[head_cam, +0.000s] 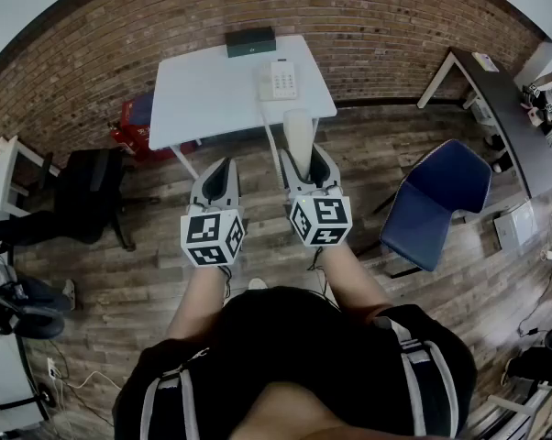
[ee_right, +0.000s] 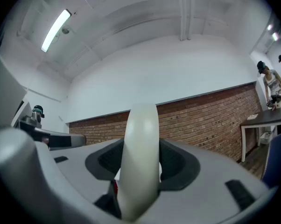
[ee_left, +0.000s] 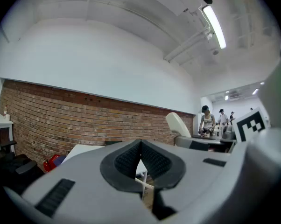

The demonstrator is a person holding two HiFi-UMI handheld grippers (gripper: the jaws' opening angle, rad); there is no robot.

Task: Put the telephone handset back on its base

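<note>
My right gripper (head_cam: 301,157) is shut on the cream telephone handset (head_cam: 298,134), held upright in front of the white table (head_cam: 198,94). In the right gripper view the handset (ee_right: 139,160) stands between the two dark pads and fills the gap. The white telephone base (head_cam: 281,80) with its keypad sits at the table's far right, and a coiled cord (head_cam: 267,117) runs from it down to the handset. To the handset's left my left gripper (head_cam: 217,175) is shut with nothing in it; its pads (ee_left: 126,161) meet in the left gripper view.
A dark green box (head_cam: 250,41) lies at the table's back edge against the brick wall. A blue chair (head_cam: 437,200) stands at the right, a black chair (head_cam: 85,193) at the left, a red object (head_cam: 134,125) under the table's left side. Another desk (head_cam: 498,108) is far right.
</note>
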